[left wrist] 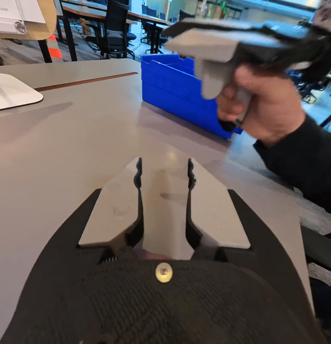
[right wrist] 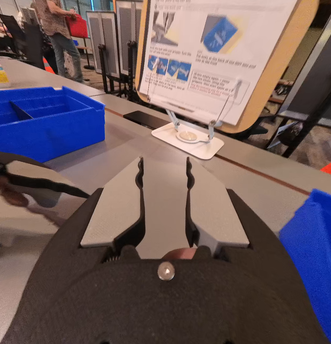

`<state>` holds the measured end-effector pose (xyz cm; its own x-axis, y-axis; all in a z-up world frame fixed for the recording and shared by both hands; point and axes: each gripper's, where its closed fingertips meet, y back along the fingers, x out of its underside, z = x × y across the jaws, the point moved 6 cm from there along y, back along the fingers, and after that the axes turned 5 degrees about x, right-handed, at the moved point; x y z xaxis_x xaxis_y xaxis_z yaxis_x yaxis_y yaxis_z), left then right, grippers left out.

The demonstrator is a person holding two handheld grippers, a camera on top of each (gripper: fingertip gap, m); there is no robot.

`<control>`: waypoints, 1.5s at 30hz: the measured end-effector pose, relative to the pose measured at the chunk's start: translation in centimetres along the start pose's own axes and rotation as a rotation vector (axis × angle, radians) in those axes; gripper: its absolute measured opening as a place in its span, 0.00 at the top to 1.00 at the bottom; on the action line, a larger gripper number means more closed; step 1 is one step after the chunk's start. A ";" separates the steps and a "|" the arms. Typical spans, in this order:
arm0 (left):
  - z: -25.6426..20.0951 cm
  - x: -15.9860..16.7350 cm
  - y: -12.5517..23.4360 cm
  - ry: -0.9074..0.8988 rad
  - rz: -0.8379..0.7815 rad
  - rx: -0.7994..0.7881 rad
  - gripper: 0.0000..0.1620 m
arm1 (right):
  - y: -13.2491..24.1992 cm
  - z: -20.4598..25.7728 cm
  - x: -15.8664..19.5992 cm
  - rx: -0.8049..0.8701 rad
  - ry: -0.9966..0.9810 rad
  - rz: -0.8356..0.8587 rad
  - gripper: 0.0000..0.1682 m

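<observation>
Grey tabletop fills the left wrist view, smooth and a bit shiny, with a thin brown line across it. The left gripper hangs over it with its jaws spread and nothing between them. Its fingers are flat grey wedges with wavy black pads, set in a ribbed black body. Far off to the left of the jaws is the white base of a stand. Ahead and to the right sits a blue plastic bin. Only this view shows the person's hand in a black sleeve, holding the right gripper up in front of that bin, all blurry.

The right wrist view shows the right gripper with its jaws spread and empty too. Left of them is the blue bin, and only here can you see its walls and a dark divider inside. Straight ahead is a white stand holding a wooden board with a printed sheet. Another blue bin is close on the right.
</observation>
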<state>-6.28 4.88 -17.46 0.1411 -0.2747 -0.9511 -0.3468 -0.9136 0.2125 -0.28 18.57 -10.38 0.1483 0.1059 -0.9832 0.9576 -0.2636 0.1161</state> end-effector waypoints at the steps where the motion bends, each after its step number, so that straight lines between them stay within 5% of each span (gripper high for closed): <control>1: -0.2 0.1 0.0 -0.007 0.009 -0.009 0.68 | -1.0 0.1 1.2 -0.004 -0.013 0.008 0.74; 10: -1.5 0.9 -1.1 -0.078 0.096 -0.069 0.57 | -3.4 2.1 6.3 -0.017 0.154 0.177 0.77; 18: -2.4 -0.3 0.1 -0.021 0.093 -0.042 0.50 | -3.7 1.9 7.4 -0.158 -0.118 0.266 0.74; 38: -1.9 -0.2 -0.5 -0.012 0.109 -0.087 0.55 | -4.1 1.9 8.5 -0.129 -0.101 0.341 0.76; 42: -3.4 -5.3 4.7 0.218 -0.053 0.108 0.57 | -3.9 2.0 8.5 -0.146 -0.109 0.338 0.76; 45: -1.8 -12.8 12.7 -0.014 -0.149 -0.043 0.58 | -3.8 2.1 8.6 -0.163 -0.114 0.341 0.76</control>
<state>-10.85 -3.69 -2.17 0.1748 -0.1315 -0.9758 -0.2829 -0.9560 0.0782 -3.20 18.50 -19.53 0.4455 -0.0709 -0.8925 0.8860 -0.1084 0.4509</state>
